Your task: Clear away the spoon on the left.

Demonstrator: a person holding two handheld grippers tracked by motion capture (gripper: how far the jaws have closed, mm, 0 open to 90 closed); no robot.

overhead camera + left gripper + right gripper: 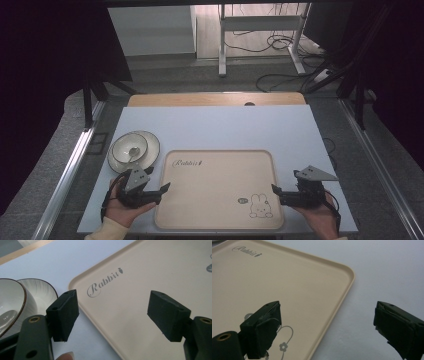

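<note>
A beige tray (215, 155) with a "Rabbit" script and a bunny drawing lies at the table's near middle. My left gripper (164, 189) is open at the tray's left edge, nothing between its jaws; in the left gripper view the left gripper (112, 315) straddles the tray rim (82, 312). My right gripper (275, 190) is open at the tray's right edge, likewise empty; in the right gripper view the right gripper (327, 327) spans the tray rim (337, 307). A white bowl (129, 147) holding a spoon (133, 151) sits on a plate (151, 145) left of the tray.
The pale blue table (215, 125) has bare surface beyond the tray and at its right (387, 272). A wooden strip (215, 99) runs along the far edge. Beyond stand a desk frame (260, 30) and floor cables (280, 45). The bowl (10, 305) lies close to my left jaw.
</note>
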